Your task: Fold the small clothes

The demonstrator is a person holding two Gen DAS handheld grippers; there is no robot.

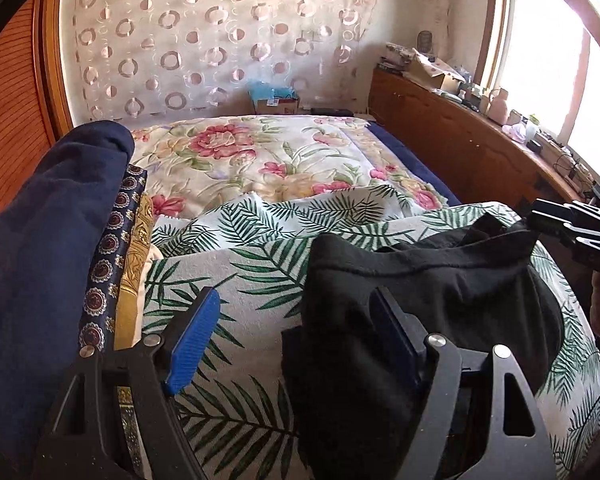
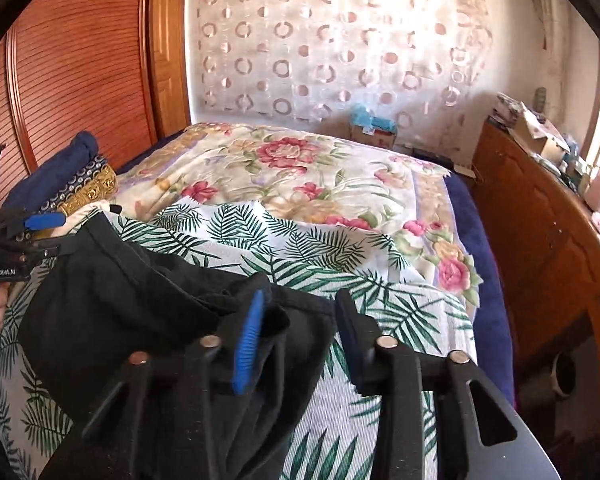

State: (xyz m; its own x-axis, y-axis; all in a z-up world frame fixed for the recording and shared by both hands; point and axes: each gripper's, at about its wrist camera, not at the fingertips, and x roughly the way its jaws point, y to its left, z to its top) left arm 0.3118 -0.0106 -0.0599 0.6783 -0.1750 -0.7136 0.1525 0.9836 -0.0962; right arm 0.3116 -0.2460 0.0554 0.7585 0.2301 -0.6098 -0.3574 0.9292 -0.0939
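Claws both spread apart at the crumpled black cotton garment [image 1: 440, 280], neither gripping yet.
Left claw [image 1: 296, 332] straddles its left edge, right claw [image 2: 300, 320] its right; next I pinch both, I reckon.

Your bed [image 1: 412, 148] carries a floral quilt [image 1: 260, 156]. On the quilt's near part lies a palm-leaf cloth [image 1: 236, 280]; a crumpled black garment [image 1: 440, 288] rests on that cloth, and left of the cloth sits 1 stack of folded fabrics [image 1: 60, 240].

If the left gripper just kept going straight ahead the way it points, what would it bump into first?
Probably the black garment: its edge already lies between the left gripper's open fingers, on the palm-leaf cloth. Beyond that comes the floral bedspread; depth is hard to judge.
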